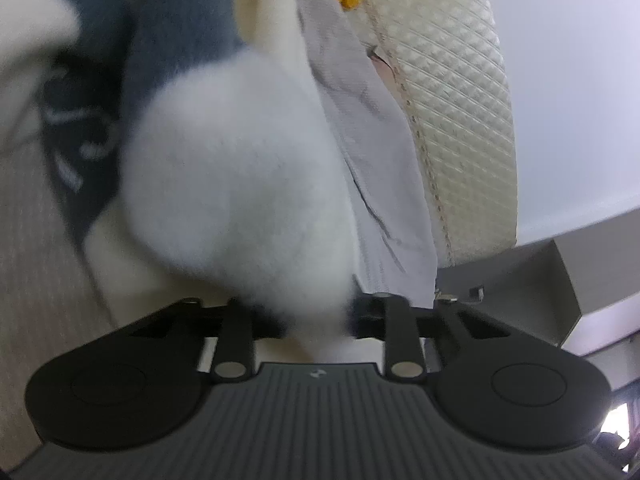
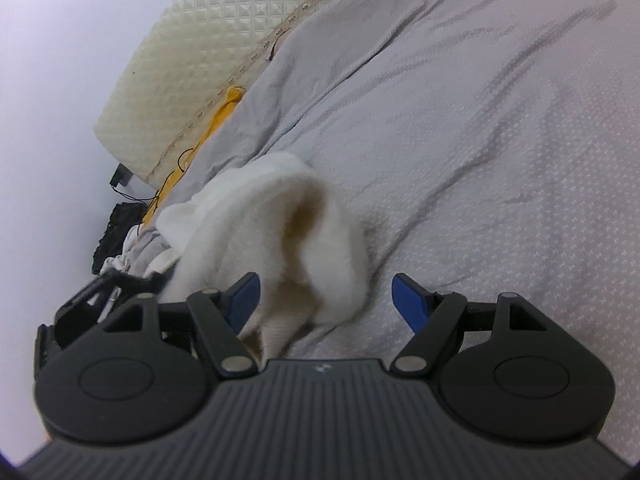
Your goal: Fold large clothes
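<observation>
A white fleece garment (image 1: 236,168) with a dark blue-grey panel (image 1: 172,36) hangs from my left gripper (image 1: 316,320), which is shut on a bunched fold of it; the fingertips are hidden in the fleece. In the right wrist view another part of the white fleece garment (image 2: 276,232) lies bunched on the grey bed sheet (image 2: 480,140). My right gripper (image 2: 326,298) is open, its blue pads (image 2: 408,300) spread on either side of the fleece edge, close to it. The left gripper's black body (image 2: 100,292) shows at the lower left.
A cream quilted mattress (image 2: 192,52) (image 1: 460,92) edge runs beside the sheet, with a yellow cloth (image 2: 216,120) tucked along it. A dark bundle and black cable (image 2: 120,224) lie on the floor by the white wall. A grey box (image 1: 520,292) stands at the right.
</observation>
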Demonstrator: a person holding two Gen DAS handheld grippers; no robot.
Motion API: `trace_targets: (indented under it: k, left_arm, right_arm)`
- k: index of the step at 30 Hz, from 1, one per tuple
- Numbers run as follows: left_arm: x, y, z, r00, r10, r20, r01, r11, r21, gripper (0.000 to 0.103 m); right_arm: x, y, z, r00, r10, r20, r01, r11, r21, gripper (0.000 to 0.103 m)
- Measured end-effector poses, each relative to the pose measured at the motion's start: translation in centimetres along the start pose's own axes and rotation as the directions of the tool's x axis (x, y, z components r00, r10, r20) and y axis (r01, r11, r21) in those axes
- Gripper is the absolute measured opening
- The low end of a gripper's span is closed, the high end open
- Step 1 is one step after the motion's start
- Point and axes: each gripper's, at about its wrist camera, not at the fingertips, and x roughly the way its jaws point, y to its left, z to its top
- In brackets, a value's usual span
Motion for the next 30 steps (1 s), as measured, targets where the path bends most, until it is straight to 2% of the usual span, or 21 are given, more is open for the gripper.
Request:
trace_targets:
  k: [3, 7, 14, 17, 20, 23, 26, 30]
  left_arm:
    - [-0.9, -1.5, 0.1, 0.999, -0.01, 0.037, 0.007, 0.996, 0.084, 0.016]
    - [-4.2, -4.3, 0.3, 0.992, -0.042, 0.118, 0.019, 0.982, 0.187, 0.013]
    - [-13.5, -5.5, 0.0, 0.972, -0.037, 0.231, -0.018, 0.973, 0.231, 0.013]
    - [-17.0, -4.8, -0.1, 0.963, -0.012, 0.268, -0.044, 0.978, 0.202, 0.013]
    - [-19.9, -3.6, -0.8, 0.942, 0.031, 0.334, -0.094, 0.98, 0.174, 0.013]
    - [-20.9, -2.0, -0.8, 0.933, 0.066, 0.353, -0.11, 0.988, 0.106, 0.013]
    - [-20.6, -1.1, -0.2, 0.928, 0.117, 0.354, -0.148, 0.987, 0.064, 0.013]
    - [-20.9, -0.4, 0.3, 0.9, 0.186, 0.394, -0.215, 0.976, 0.031, 0.013]
  right_arm:
    - [0.3, 0.4, 0.0, 0.999, -0.023, 0.032, 0.024, 0.999, -0.028, 0.076]
    - [0.4, 0.5, 0.1, 0.999, 0.0, 0.041, 0.001, 1.0, -0.031, 0.076]
    - [-0.4, 1.8, -0.3, 0.998, 0.031, 0.052, -0.025, 0.994, -0.109, 0.076]
    - [-0.6, 2.6, -0.8, 0.997, 0.079, 0.025, -0.074, 0.987, -0.139, 0.076]
    - [-0.8, 3.6, -1.6, 0.987, 0.155, -0.029, -0.158, 0.974, -0.165, 0.076]
    - [-1.1, 4.3, -2.3, 0.981, 0.18, -0.069, -0.19, 0.964, -0.186, 0.076]
    - [-0.9, 3.8, -2.5, 0.976, 0.19, -0.11, -0.204, 0.969, -0.139, 0.076]
    - [-0.9, 2.4, -2.2, 0.959, 0.239, -0.151, -0.245, 0.969, -0.017, 0.076]
